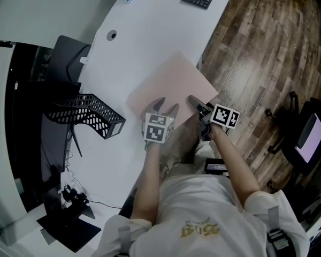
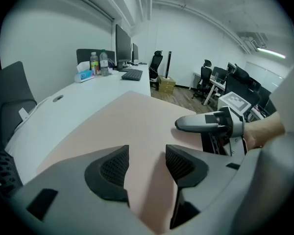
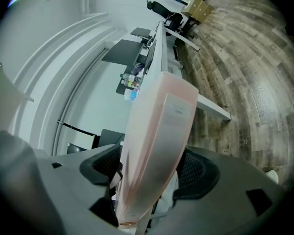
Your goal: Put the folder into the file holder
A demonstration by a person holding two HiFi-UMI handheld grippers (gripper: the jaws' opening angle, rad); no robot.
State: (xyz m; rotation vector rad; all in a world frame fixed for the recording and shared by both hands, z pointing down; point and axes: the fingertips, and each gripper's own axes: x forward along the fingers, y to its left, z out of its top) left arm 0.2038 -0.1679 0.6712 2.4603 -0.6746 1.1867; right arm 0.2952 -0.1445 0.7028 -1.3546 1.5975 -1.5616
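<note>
So the pink folder (image 1: 171, 87) is lying flat on the white desk (image 1: 139, 42), with its near corner sticking out past the front edge. The right gripper (image 1: 195, 101) has that near edge pinched, pads on both faces of the folder. The left gripper (image 1: 166, 108) sits just beside it over the folder with its jaws spread, gripping nothing. The black mesh file holder (image 1: 91, 114) is off to the left on the desk, well apart from the folder.
</note>
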